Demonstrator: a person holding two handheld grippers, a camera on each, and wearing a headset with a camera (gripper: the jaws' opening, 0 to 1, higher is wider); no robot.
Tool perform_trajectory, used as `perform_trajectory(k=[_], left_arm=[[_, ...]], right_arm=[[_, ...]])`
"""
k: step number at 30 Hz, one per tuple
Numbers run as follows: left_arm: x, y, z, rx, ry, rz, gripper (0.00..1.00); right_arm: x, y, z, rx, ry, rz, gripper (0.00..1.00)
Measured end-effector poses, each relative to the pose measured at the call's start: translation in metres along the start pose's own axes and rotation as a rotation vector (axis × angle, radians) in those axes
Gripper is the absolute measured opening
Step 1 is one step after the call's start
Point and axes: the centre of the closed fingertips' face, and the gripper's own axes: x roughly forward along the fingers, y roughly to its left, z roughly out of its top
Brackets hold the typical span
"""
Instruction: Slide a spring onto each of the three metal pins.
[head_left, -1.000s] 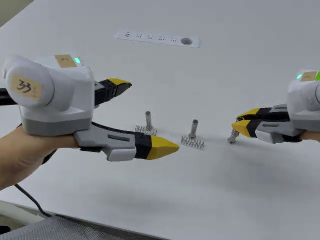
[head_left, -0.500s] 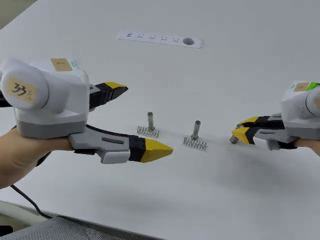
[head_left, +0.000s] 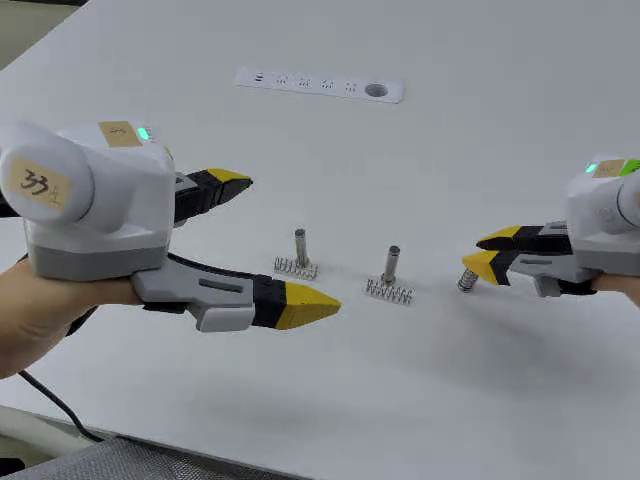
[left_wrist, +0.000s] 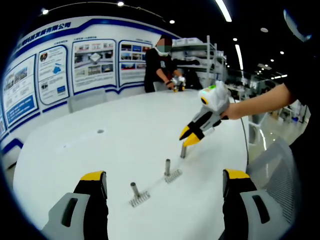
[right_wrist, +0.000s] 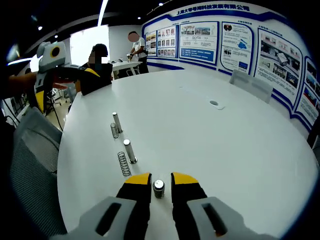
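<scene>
The right gripper (head_left: 474, 251) has just eased open, leaving the spring-wrapped steel pin (right_wrist: 159, 188) standing free between its tips. One done. Ahead of the wide-open left gripper (head_left: 292, 240), two loose coiled wire springs (head_left: 295, 267) lie beside bare steel pins (head_left: 300, 243) on the white surface (head_left: 400, 400).

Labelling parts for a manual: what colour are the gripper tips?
Yellow, clearest in the head view on the left gripper.

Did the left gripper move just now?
Yes. In the head view the left gripper has drawn back a little to the left, away from the middle pin.
</scene>
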Motion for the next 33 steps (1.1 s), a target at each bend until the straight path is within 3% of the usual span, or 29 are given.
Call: perform_trajectory(k=[4,9,13,18,23,33], left_arm=[[-0.001,0.0,0.003,-0.006,-0.013,0.002,0.98],[-0.003,0.003,0.0,0.007,0.002,-0.001,0.97],[-0.006,0.01,-0.002,0.0,0.004,0.009,0.97],[-0.009,0.017,-0.012,0.018,0.04,0.012,0.97],[-0.009,0.024,-0.02,0.0,0.041,0.023,0.96],[-0.012,0.027,-0.029,0.007,0.063,0.026,0.94]], right_arm=[[-0.008,0.003,0.018,-0.025,-0.04,-0.003,0.16],[-0.001,0.026,0.032,-0.069,-0.05,0.067,0.16],[0.018,0.041,0.024,-0.106,-0.023,0.076,0.16],[0.039,0.058,0.01,-0.105,0.024,0.129,0.16],[0.052,0.071,-0.004,-0.12,0.075,0.177,0.17],[0.072,0.07,-0.024,-0.173,0.147,0.196,0.16]])
